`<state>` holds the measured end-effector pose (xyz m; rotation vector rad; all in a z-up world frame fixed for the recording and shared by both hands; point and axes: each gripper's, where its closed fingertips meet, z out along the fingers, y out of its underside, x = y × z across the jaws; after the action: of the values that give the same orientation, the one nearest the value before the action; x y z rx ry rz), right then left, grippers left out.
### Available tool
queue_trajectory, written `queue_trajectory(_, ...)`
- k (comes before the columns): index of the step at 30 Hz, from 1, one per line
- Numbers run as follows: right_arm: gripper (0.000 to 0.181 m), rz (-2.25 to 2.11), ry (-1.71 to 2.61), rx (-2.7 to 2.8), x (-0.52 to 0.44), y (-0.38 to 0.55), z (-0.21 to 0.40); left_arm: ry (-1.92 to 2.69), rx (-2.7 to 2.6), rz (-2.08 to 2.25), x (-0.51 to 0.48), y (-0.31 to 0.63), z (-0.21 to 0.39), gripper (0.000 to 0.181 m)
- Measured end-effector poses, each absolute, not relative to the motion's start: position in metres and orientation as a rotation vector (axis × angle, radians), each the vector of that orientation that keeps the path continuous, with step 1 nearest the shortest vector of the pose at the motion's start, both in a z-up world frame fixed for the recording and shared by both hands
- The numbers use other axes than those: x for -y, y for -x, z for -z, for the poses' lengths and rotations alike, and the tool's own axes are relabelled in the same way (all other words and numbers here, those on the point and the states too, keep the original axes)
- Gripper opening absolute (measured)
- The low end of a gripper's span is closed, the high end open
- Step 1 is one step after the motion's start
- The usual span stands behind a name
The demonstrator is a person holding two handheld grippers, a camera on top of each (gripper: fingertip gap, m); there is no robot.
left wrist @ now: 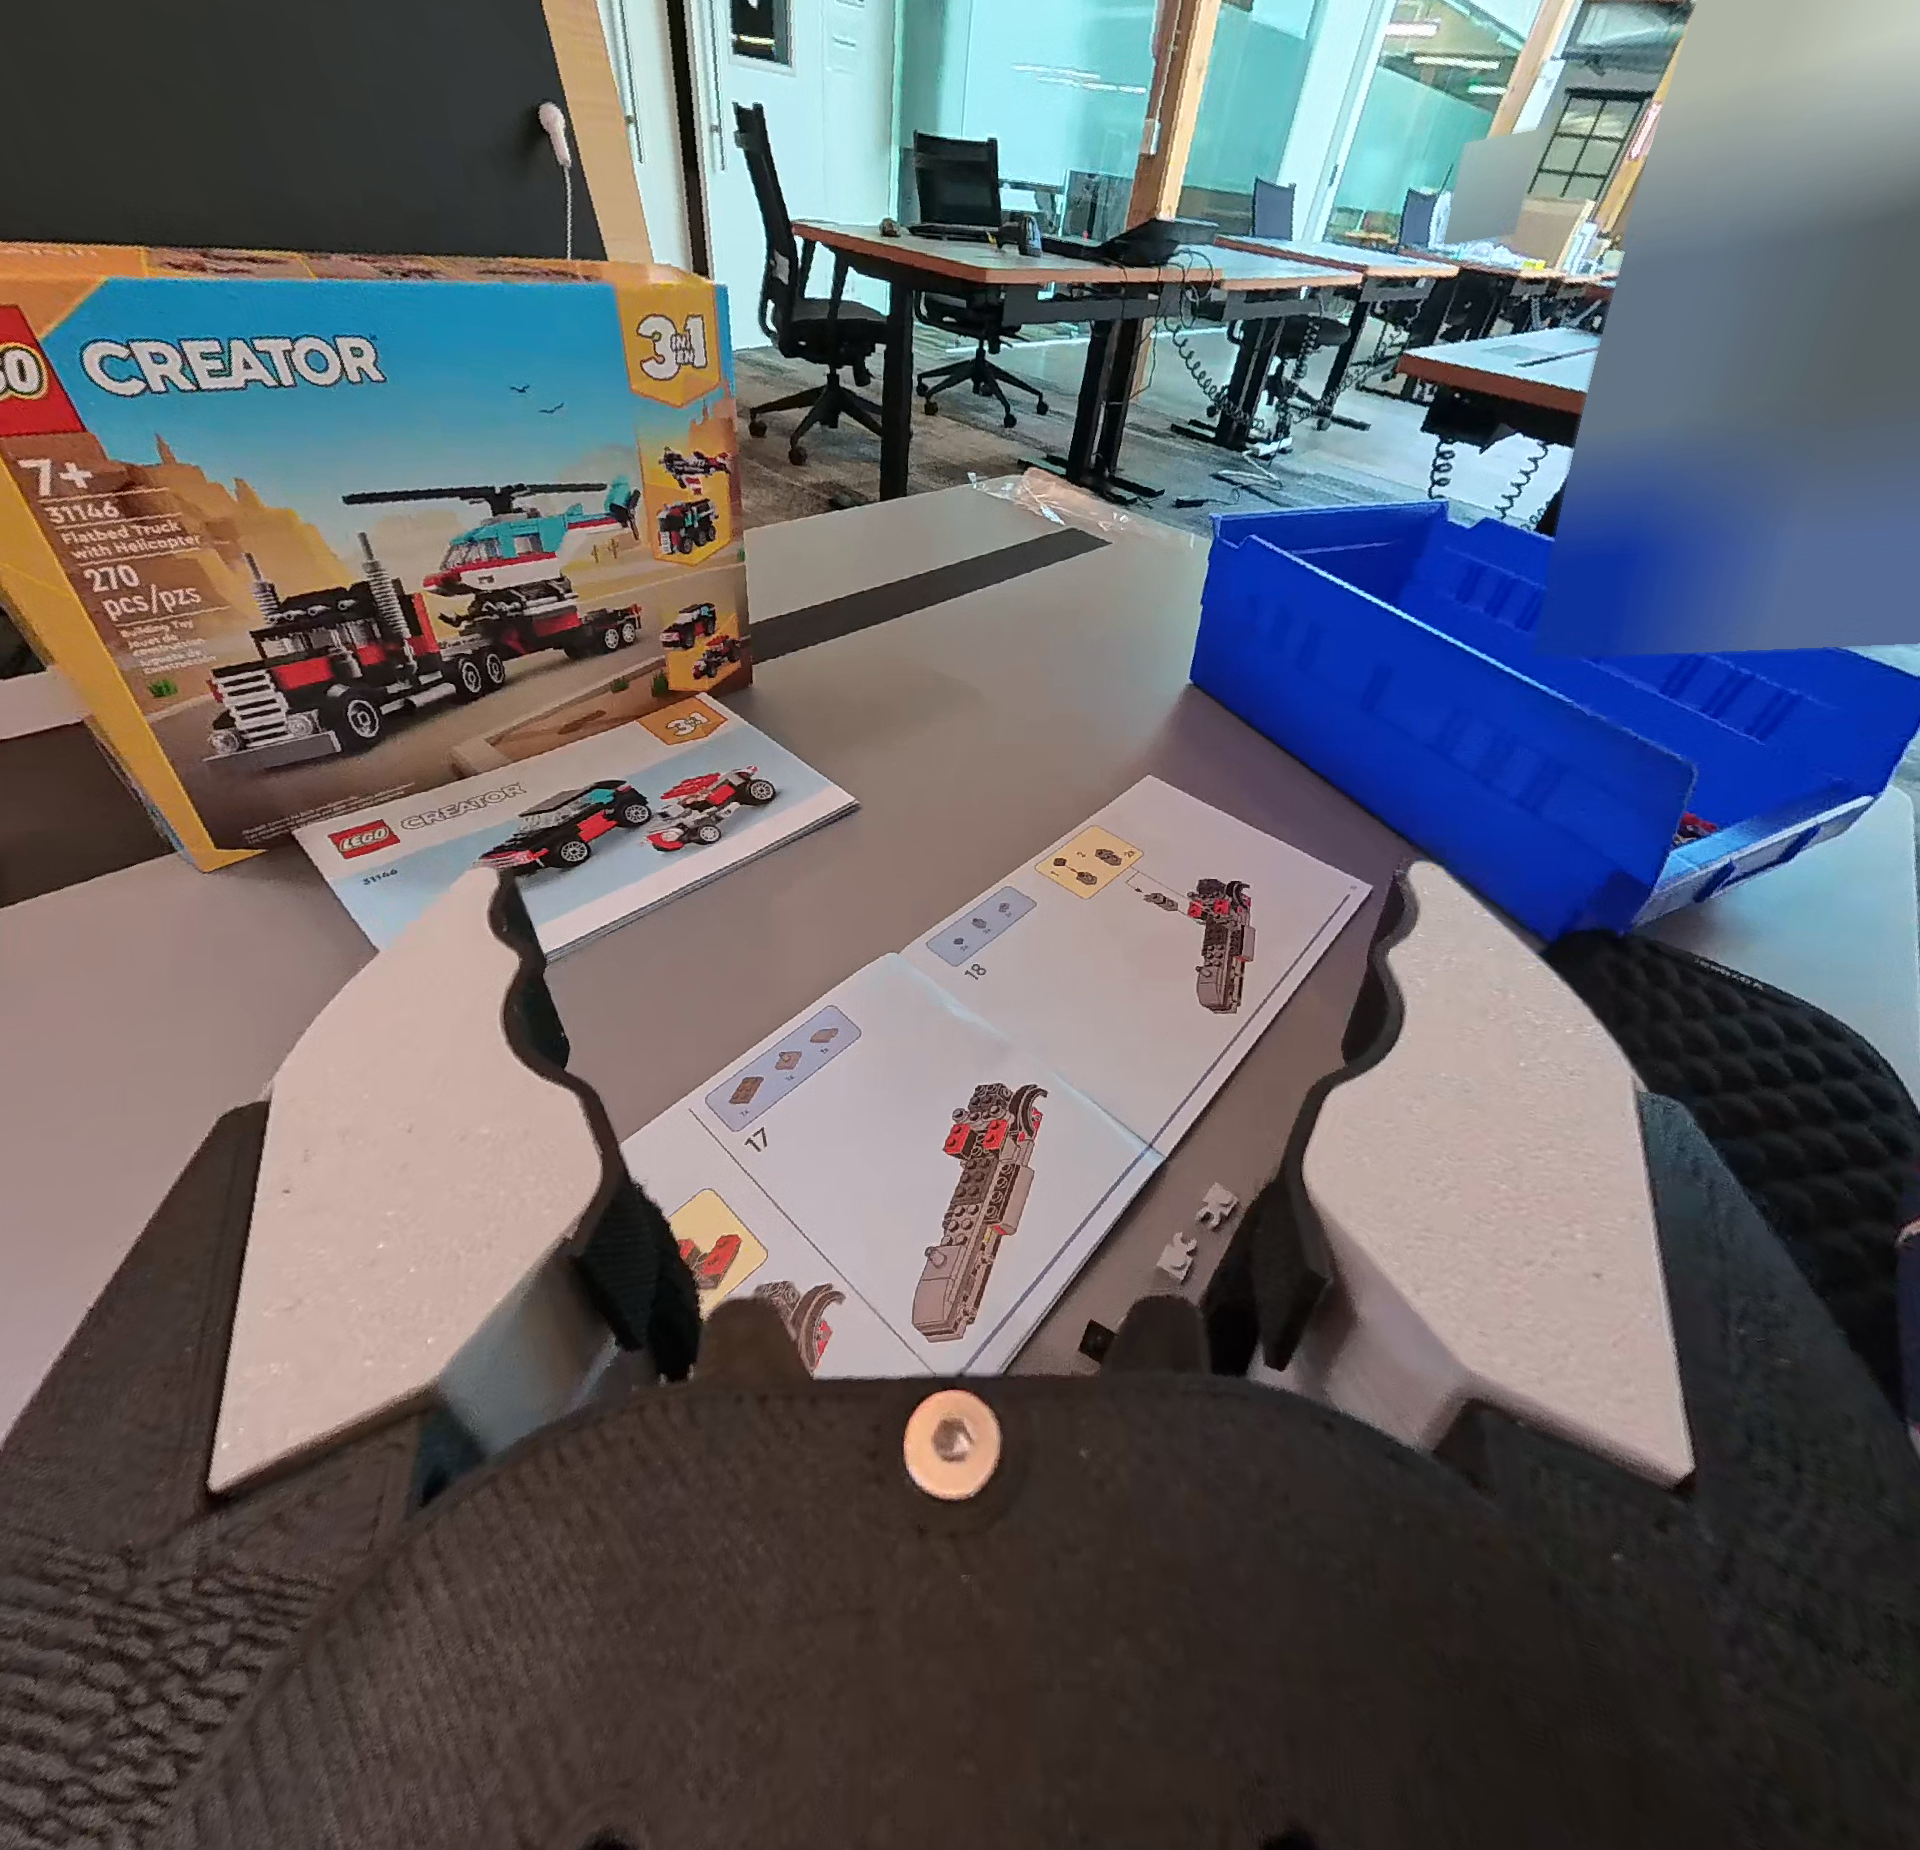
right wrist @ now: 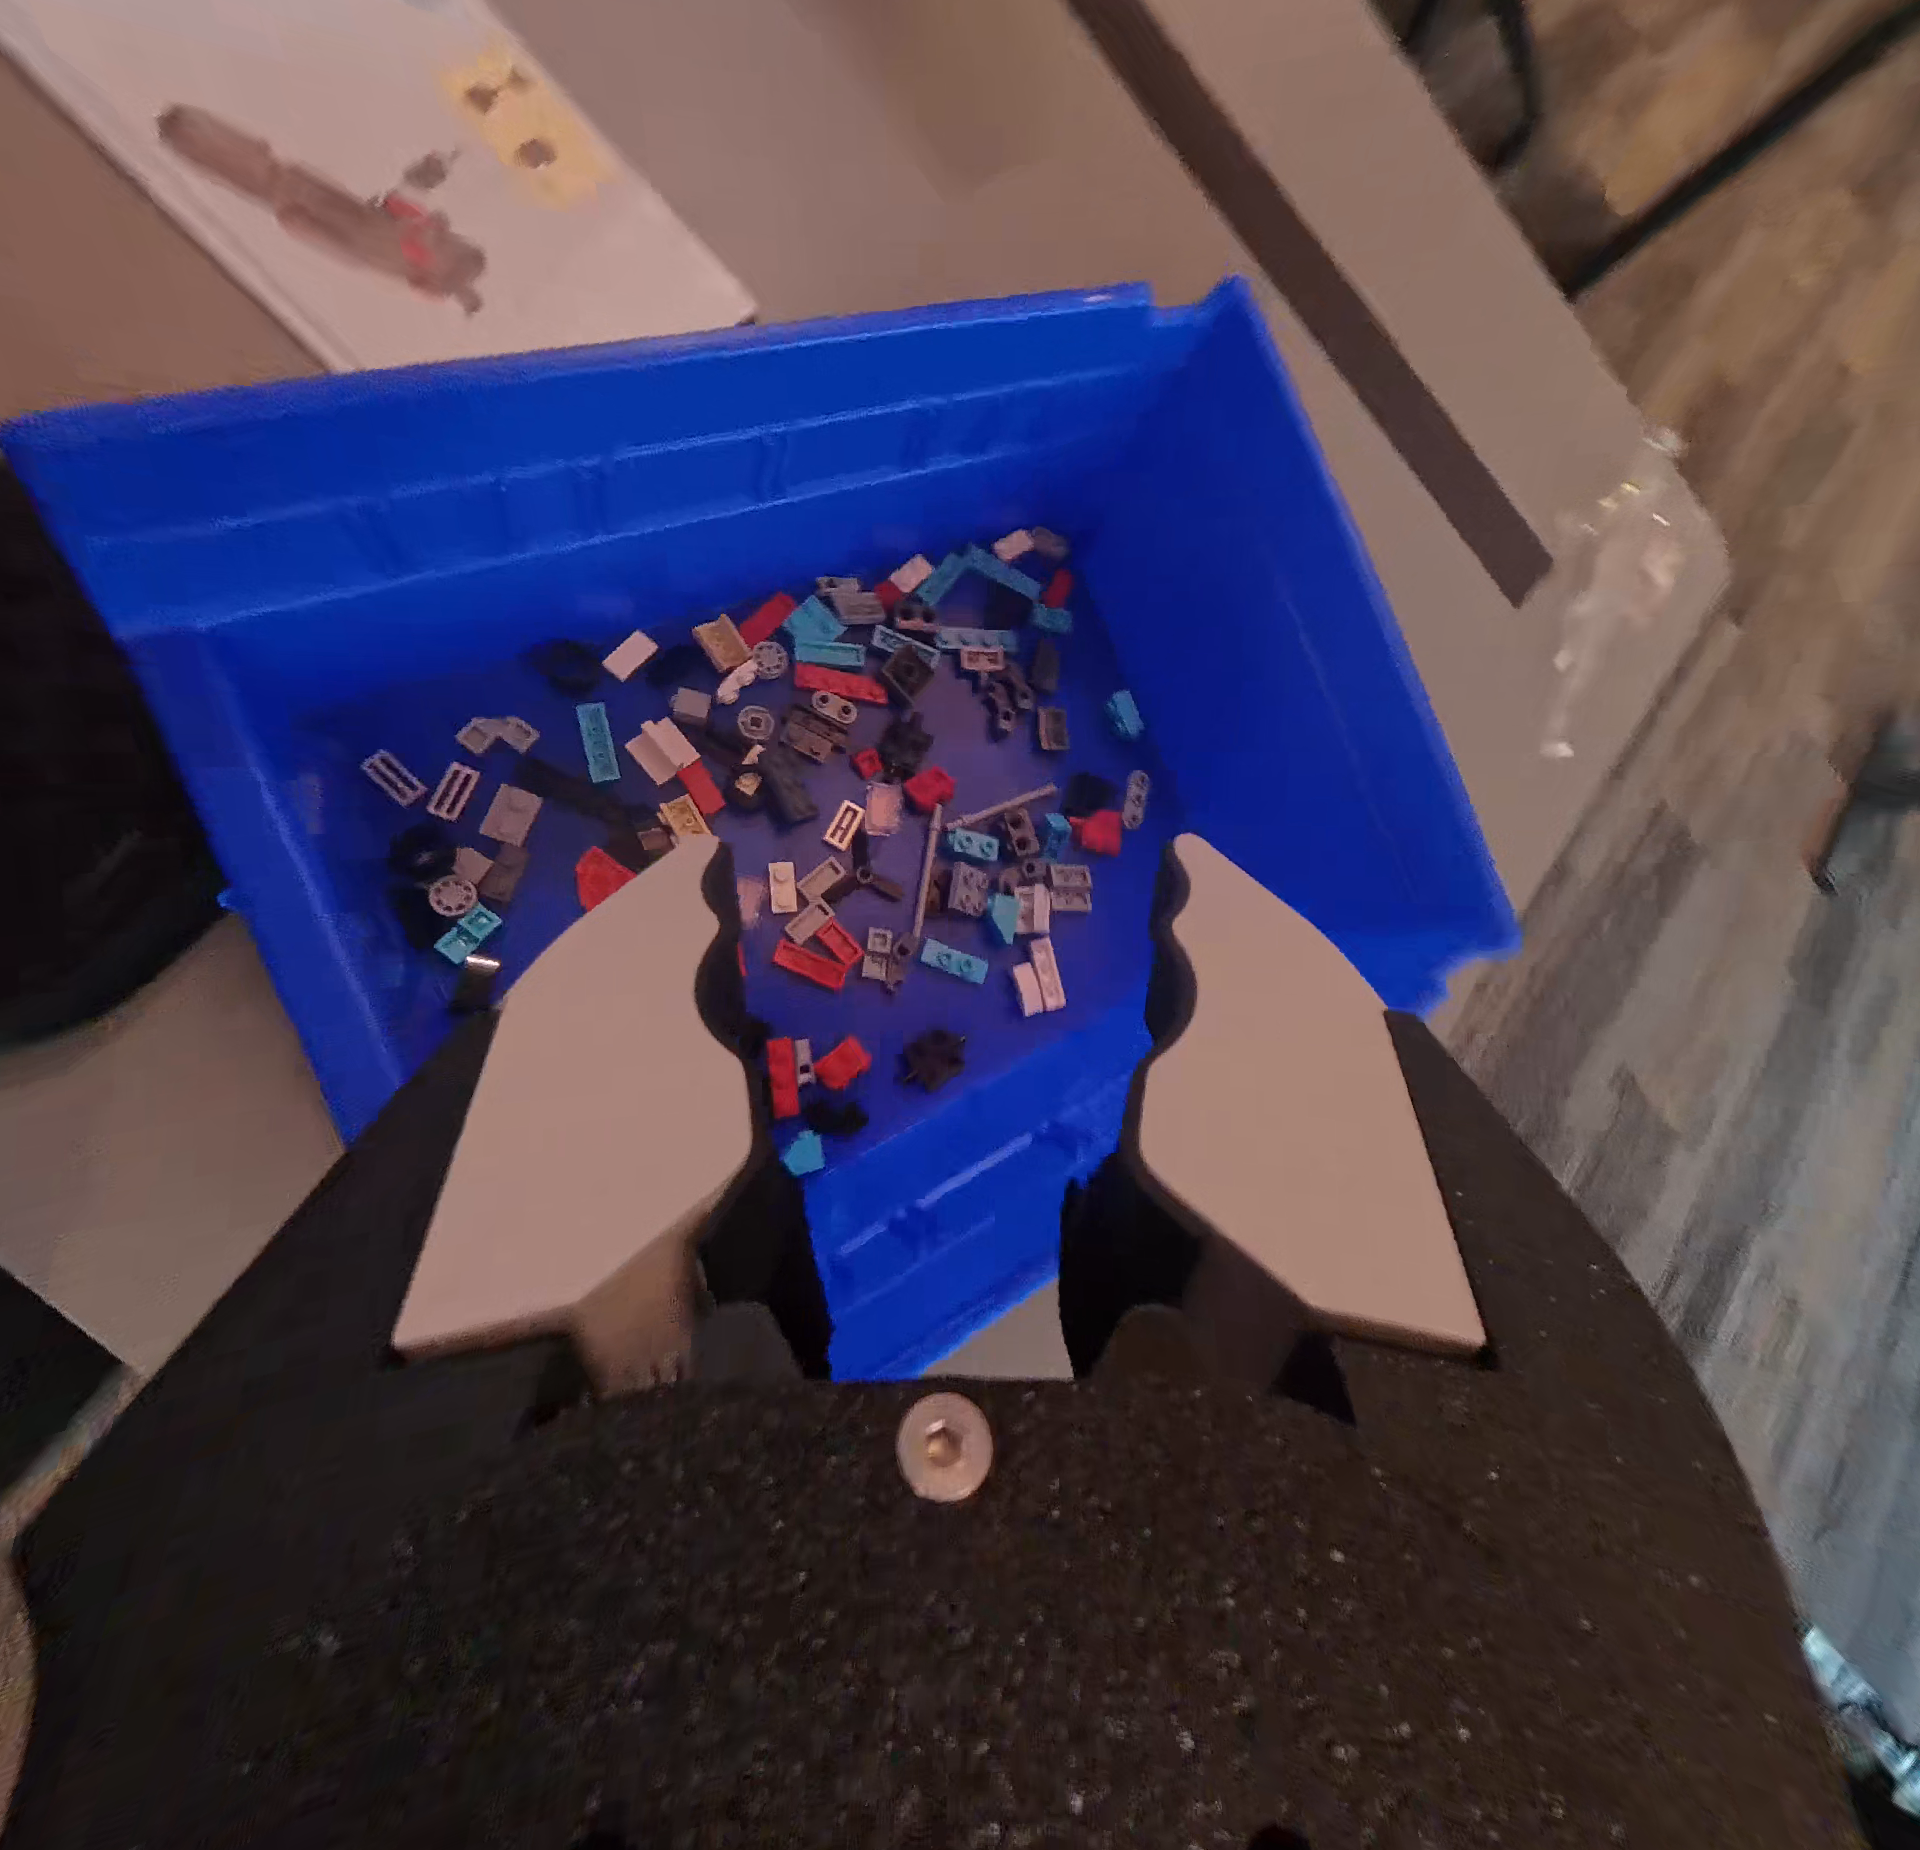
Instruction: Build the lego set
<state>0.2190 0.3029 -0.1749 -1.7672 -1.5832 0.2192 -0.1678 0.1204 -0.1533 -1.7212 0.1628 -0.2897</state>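
Right gripper (right wrist: 940, 891), spread and empty, hangs over the blue bin (right wrist: 644, 470) of loose bricks (right wrist: 831, 761), probably choosing one.

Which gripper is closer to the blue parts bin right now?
Right. The right gripper hangs open directly over the blue bin and its loose bricks. The left gripper is open over the open instruction booklet, with the bin off to its right.

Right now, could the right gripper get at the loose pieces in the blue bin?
Probably yes: the right gripper hangs over the open-topped blue bin, jaws apart, with nothing covering the loose pieces.
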Motion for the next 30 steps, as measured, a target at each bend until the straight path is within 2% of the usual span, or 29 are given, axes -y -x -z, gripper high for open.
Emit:
queue_trajectory(3, 0.072, -0.244, 1.698, 1.81, -0.308, -0.193, 0.191, 1.757, -0.172, 0.248, -0.12, 0.17, 0.158, 0.145)
queue_trajectory(5, 0.062, -0.276, 1.63, 1.929, -0.309, -0.174, 0.2, 1.768, -0.181, 0.222, -0.119, 0.171, 0.16, 0.145)
queue_trajectory(7, 0.041, -0.328, 1.569, 2.032, -0.309, -0.159, 0.212, 1.767, -0.182, 0.218, -0.117, 0.171, 0.16, 0.145)
queue_trajectory(9, 0.002, -0.308, 1.553, 2.117, -0.317, -0.158, 0.225, 1.771, -0.176, 0.213, -0.115, 0.172, 0.161, 0.145)
queue_trajectory(14, 0.0, -0.25, 1.534, 2.045, -0.362, -0.154, 0.226, 1.767, -0.204, 0.221, -0.113, 0.17, 0.16, 0.145)
queue_trajectory(19, 0.023, -0.154, 1.521, 2.152, -0.381, -0.161, 0.237, 1.766, -0.267, 0.244, -0.114, 0.16, 0.16, 0.145)
queue_trajectory(21, 0.047, -0.177, 1.548, 2.182, -0.38, -0.163, 0.239, 1.776, -0.287, 0.239, -0.114, 0.158, 0.161, 0.145)
queue_trajectory(23, 0.059, -0.164, 1.573, 2.206, -0.381, -0.168, 0.24, 1.782, -0.3, 0.24, -0.113, 0.157, 0.162, 0.145)
queue_trajectory(25, 0.079, -0.176, 1.603, 2.21, -0.379, -0.175, 0.238, 1.78, -0.307, 0.245, -0.112, 0.155, 0.162, 0.145)
queue_trajectory(30, 0.101, -0.11, 1.729, 2.184, -0.374, -0.207, 0.235, 1.782, -0.3, 0.248, -0.11, 0.156, 0.163, 0.145)
